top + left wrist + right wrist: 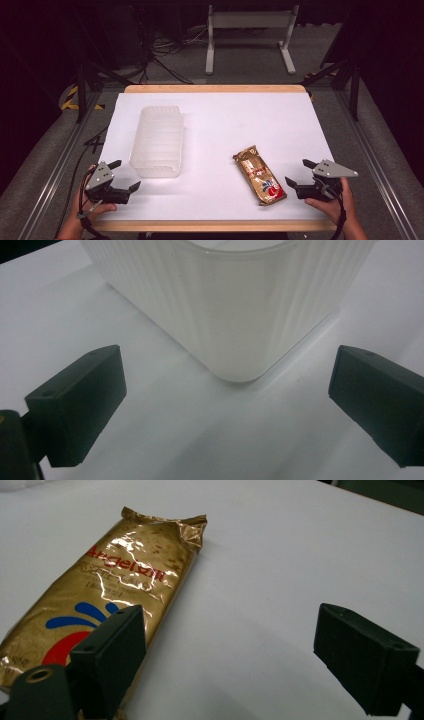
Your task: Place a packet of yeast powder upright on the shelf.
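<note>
A gold foil packet (259,175) with red lettering and a blue and red mark lies flat on the white table, right of centre. My right gripper (299,173) sits just right of it near the front edge, open and empty; in the right gripper view the packet (105,595) lies by the left jaw. A translucent ribbed plastic container (157,141) stands upright at the left. My left gripper (125,176) rests below its near corner, open with nothing between the jaws. In the left gripper view the container (230,305) looms close ahead.
The white table surface (240,125) has a wooden edge at the front and back. Beyond the far edge stand a white metal frame (250,35) and cables on the floor. Metal rails run along both sides.
</note>
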{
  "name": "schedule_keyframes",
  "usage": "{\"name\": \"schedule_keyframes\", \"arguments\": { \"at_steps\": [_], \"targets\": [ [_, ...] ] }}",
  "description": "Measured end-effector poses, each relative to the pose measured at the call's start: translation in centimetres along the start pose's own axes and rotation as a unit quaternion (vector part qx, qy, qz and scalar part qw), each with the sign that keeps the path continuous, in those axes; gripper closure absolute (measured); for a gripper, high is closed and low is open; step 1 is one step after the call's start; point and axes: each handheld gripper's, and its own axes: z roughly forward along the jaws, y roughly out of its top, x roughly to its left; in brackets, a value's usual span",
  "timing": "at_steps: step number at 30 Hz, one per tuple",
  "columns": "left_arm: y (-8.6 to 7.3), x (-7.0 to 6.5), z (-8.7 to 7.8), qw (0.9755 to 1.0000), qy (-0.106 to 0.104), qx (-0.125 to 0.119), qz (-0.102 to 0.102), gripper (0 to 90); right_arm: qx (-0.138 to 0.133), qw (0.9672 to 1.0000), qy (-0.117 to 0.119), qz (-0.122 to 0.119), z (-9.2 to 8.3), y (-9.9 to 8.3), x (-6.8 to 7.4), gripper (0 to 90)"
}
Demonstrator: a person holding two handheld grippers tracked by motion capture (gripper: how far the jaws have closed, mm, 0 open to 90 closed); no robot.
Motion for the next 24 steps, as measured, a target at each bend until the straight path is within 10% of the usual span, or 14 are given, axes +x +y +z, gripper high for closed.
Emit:
{"name": "schedule_keyframes", "arguments": {
  "at_steps": [13,24],
  "targets": [
    [-0.1,-0.1,0.2,0.9999,-0.003,0.008,0.006,3.3,0.003,0.9973,0.053,-0.052,4.3,5.4,1.3,25.5],
    [-0.2,-0.3,0.5,0.9997,-0.007,0.020,0.014,3.4,0.043,0.9935,0.101,-0.031,10.3,8.2,1.5,23.0]
  ]
}}
